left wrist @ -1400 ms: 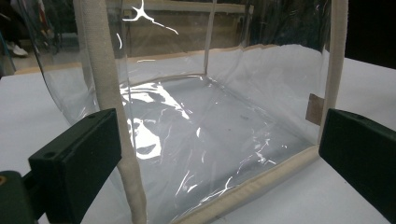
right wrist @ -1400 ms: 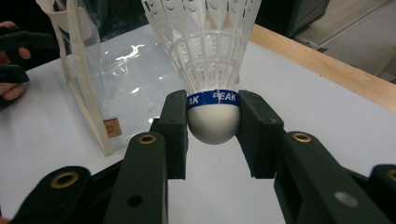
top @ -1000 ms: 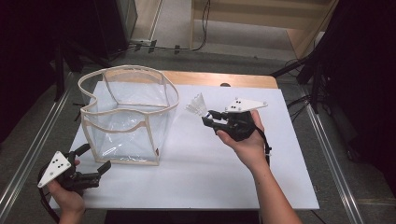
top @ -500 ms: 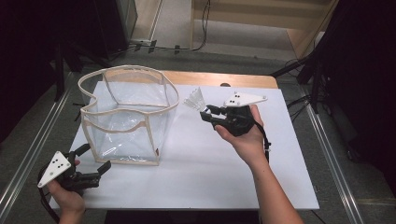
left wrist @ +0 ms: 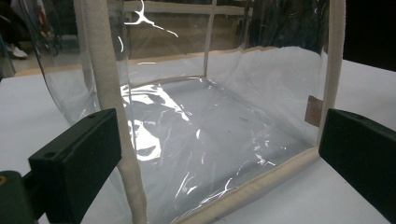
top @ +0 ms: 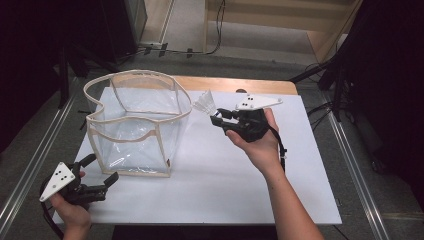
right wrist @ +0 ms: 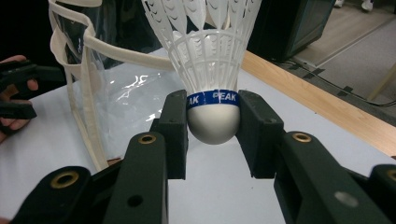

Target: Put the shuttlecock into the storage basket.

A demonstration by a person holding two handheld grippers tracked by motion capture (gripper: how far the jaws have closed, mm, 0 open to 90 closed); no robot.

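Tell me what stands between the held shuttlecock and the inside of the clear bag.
Only the clear bag's own near side wall. The shuttlecock, clamped in the right gripper, is raised beside the rim, and the bag's top is open; nothing else visible blocks the way.

A lab or test room set up for recording is suggested. A plain white bench (top: pixel 240 185) with a wooden far edge is framed by metal rails (top: pixel 357 165) along both sides, standing on a grey floor (top: pixel 185 30). Black stands (top: pixel 340 75) and dark equipment are placed around it, and cables (top: pixel 200 50) are trailed across the floor behind. Light wooden furniture (top: pixel 280 20) is seen beyond. No household or shop fittings are seen; the surroundings are kept dark and bare.
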